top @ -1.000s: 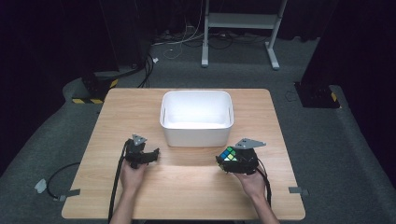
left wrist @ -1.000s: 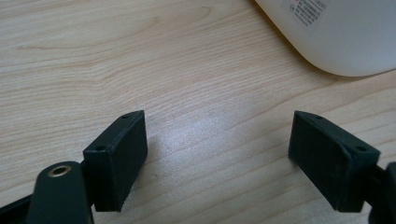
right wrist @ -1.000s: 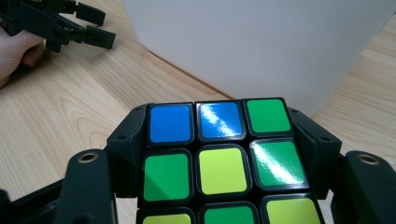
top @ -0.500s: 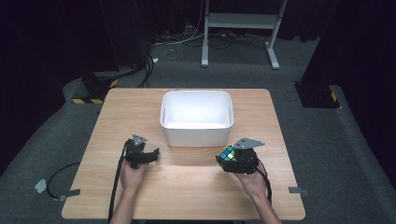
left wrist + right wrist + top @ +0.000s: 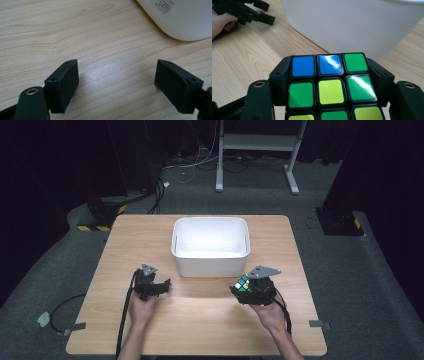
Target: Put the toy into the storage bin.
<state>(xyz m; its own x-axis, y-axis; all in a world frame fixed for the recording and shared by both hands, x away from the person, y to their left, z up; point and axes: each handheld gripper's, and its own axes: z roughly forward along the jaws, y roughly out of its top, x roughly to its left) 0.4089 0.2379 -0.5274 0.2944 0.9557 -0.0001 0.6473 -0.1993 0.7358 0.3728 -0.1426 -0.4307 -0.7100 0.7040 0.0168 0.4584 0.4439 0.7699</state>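
Cube (image 5: 329,85) clamped in right gripper (image 5: 248,289) just beside white bin (image 5: 210,245) on table (image 5: 200,320); left gripper (image 5: 120,85) jaws apart, w/ nothing between.

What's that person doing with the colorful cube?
A person at a wooden table holds a gripper in each hand. The right gripper is shut on a puzzle cube, lifted close to the white tub in the middle of the table. The left gripper is open with nothing between its jaws, low over the wood beside the tub. The cube is not in the tub yet.
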